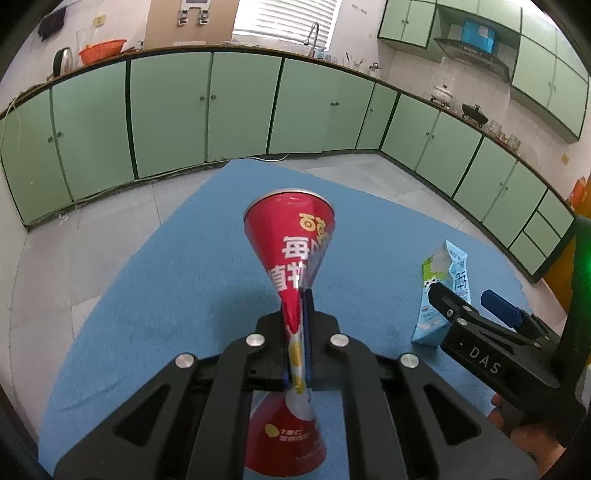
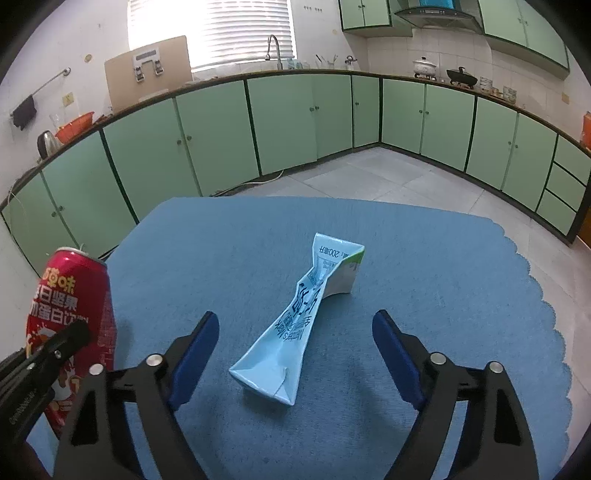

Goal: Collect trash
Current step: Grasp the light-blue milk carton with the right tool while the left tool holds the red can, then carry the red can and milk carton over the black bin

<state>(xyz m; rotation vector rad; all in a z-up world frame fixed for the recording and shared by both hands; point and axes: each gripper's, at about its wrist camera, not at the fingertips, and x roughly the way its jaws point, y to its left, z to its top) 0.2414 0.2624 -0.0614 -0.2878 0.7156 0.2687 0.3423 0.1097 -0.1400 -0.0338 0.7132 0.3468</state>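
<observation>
Home kitchen, green cabinets [image 2: 280,122], sink tap [image 2: 273,48], range hood [image 2: 436,14]

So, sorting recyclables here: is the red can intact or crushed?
Crushed. The red can is pinched flat at its middle between the shut left gripper fingers, with both round ends flaring out.

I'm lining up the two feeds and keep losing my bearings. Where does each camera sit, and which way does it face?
Left wrist: on the left gripper, looking forward and down at the crushed red can pinched in its jaws; the right gripper and a hand show at right.
Right wrist: on the right gripper, looking down over the flattened blue carton between open jaws; the left gripper shows at left.
Shared: can, carton, blue mat, green cabinets.
</observation>
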